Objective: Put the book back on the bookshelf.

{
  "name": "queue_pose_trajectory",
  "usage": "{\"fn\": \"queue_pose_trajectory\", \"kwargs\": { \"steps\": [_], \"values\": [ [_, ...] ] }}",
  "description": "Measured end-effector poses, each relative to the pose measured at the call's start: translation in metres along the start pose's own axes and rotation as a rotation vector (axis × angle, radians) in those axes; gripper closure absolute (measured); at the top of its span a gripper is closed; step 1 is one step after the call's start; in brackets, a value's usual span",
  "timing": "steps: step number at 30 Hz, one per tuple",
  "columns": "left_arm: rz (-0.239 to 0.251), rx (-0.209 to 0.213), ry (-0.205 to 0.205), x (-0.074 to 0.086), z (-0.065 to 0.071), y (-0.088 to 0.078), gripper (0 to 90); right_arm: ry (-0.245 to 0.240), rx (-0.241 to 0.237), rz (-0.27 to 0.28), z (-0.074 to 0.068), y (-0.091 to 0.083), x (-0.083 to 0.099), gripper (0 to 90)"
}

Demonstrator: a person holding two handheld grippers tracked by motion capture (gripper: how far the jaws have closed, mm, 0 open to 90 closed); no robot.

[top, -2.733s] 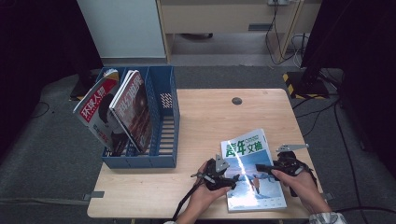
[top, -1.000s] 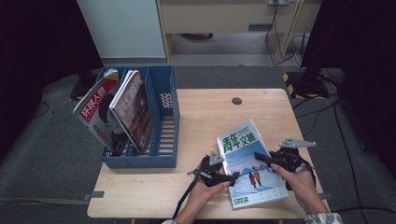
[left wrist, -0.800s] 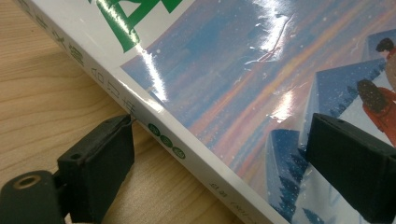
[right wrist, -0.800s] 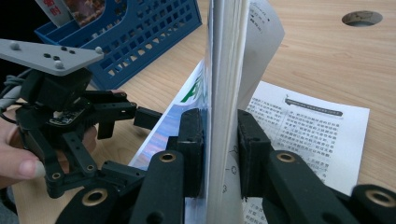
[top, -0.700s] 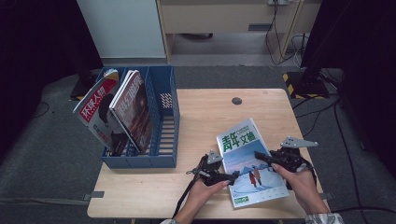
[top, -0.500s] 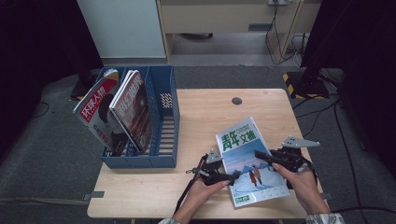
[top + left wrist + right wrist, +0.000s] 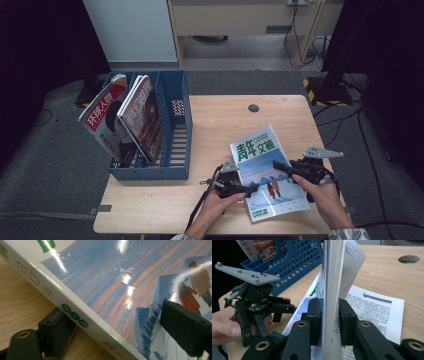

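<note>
Since the earliest frame, the glossy magazine with the blue snowy cover and green title (image 7: 267,172) has been turning slightly clockwise and sliding a little toward the lower right of the high view; over the last second both hands are staying put.

In the right gripper view, the right gripper (image 7: 327,322) is clenching its black fingers (image 7: 314,320) on the magazine's page edge, pads pressing from both sides, and part of the magazine is standing upright between them while a printed white page (image 7: 377,312) is lying flat on the light wooden counter (image 7: 387,272) at the right.

In the left gripper view, the left gripper (image 7: 125,337) is standing with fingers spread astride the magazine's white spine (image 7: 75,315): one finger (image 7: 56,330) is sitting at the lower left on the counter side, the other (image 7: 186,332) is hovering over the cover at the right. Whether either pad is touching the magazine I cannot tell.

In the high view, the magazine is lying on the lower right part of the counter, between the two hands. Well apart, at the left of the frame, a blue plastic file rack (image 7: 175,145) is holding two leaning magazines (image 7: 122,122).
</note>
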State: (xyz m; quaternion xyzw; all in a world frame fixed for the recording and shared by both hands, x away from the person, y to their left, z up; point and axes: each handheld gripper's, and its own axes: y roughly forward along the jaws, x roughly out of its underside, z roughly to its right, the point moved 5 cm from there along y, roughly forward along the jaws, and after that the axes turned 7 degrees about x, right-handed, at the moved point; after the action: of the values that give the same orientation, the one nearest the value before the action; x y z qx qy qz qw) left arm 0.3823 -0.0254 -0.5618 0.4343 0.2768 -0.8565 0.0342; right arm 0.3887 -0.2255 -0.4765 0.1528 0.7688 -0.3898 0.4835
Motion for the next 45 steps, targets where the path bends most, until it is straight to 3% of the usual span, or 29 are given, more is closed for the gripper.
{"fn": "queue_pose_trajectory", "kwargs": {
  "steps": [3,9,14,19,22,24,28,32,35,39,41,44,45],
  "values": [
    [-0.002,-0.012,0.004,0.000,-0.001,0.000,17.3,0.023,0.002,-0.003,0.005,0.002,0.005,74.0],
    [-0.018,-0.033,-0.017,0.002,-0.003,0.002,18.8,0.022,0.030,-0.024,0.012,0.009,0.013,72.7],
    [-0.031,-0.054,-0.011,0.002,-0.002,0.003,20.6,0.020,0.080,-0.068,0.021,0.018,0.023,68.8],
    [-0.038,-0.064,-0.006,0.001,-0.002,0.003,22.4,0.024,0.147,-0.140,0.031,0.027,0.034,62.6],
    [-0.040,-0.064,-0.008,0.001,-0.002,0.003,22.7,-0.024,0.243,-0.233,0.038,0.032,0.045,49.6],
    [-0.040,-0.065,-0.009,0.001,-0.002,0.003,22.5,-0.041,0.250,-0.251,0.040,0.033,0.048,46.2],
    [-0.038,-0.065,-0.013,0.002,-0.001,0.004,21.3,-0.018,0.245,-0.291,0.043,0.035,0.056,24.4],
    [-0.037,-0.070,-0.013,0.002,-0.002,0.003,20.7,0.000,0.229,-0.307,0.046,0.035,0.061,20.7],
    [-0.034,-0.069,-0.019,0.001,-0.002,0.003,20.6,0.054,0.183,-0.341,0.046,0.032,0.067,17.0],
    [-0.038,-0.067,-0.031,0.001,-0.002,0.003,21.0,0.051,0.182,-0.333,0.045,0.032,0.068,18.4],
    [-0.032,-0.046,-0.057,0.000,-0.002,0.003,21.7,0.067,0.179,-0.337,0.045,0.031,0.067,20.9],
    [-0.030,-0.034,-0.062,0.000,-0.001,0.003,22.1,0.066,0.160,-0.346,0.044,0.030,0.067,25.9],
    [-0.025,-0.026,-0.075,-0.002,-0.001,0.001,22.1,0.072,0.109,-0.354,0.038,0.030,0.068,30.7]
  ]
}}
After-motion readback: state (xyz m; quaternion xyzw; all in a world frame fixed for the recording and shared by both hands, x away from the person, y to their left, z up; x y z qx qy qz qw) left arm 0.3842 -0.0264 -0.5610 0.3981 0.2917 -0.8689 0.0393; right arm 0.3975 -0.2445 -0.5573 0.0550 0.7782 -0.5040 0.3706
